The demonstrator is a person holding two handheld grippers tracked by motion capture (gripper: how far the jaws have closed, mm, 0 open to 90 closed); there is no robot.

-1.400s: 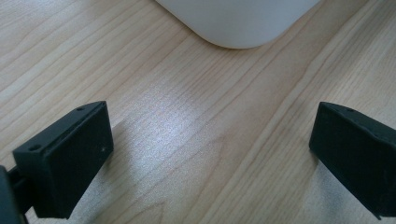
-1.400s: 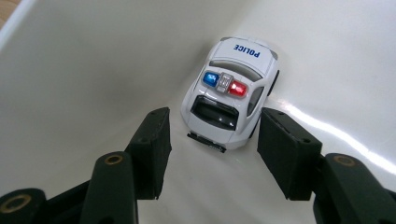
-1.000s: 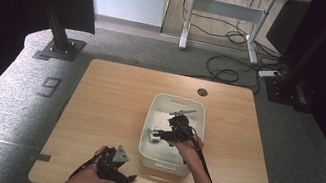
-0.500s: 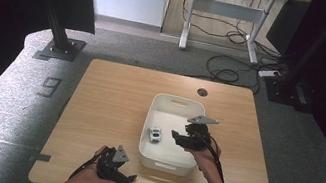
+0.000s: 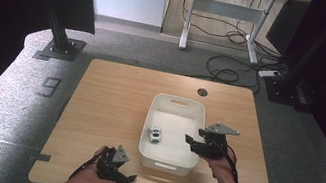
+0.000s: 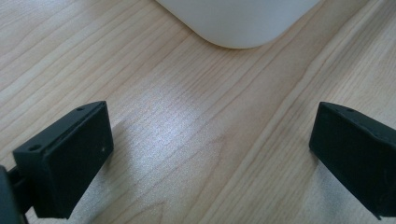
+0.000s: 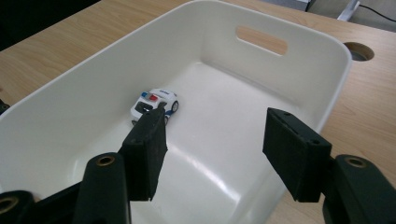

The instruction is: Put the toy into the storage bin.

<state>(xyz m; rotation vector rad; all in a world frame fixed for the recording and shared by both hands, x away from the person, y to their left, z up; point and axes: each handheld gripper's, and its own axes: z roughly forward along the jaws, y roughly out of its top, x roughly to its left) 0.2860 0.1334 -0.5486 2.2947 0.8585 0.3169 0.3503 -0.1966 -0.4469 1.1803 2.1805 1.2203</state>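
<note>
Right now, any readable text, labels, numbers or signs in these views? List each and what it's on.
"9": large dark digit on the grey floor mat, left of the table.
Toy police car in the white bin: blue and red markings, no lettering readable at this size.
Nothing else legible.

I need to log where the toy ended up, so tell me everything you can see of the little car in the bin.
The toy police car is small, white with dark trim, dark wheels and a red-and-blue light bar on its roof; it looks like plastic. It stands upright on its wheels on the floor of the white bin, close to one long wall, about halfway along it. Nothing grips it: the right hand-held gripper hovers apart from it, jaws open and empty.
</note>
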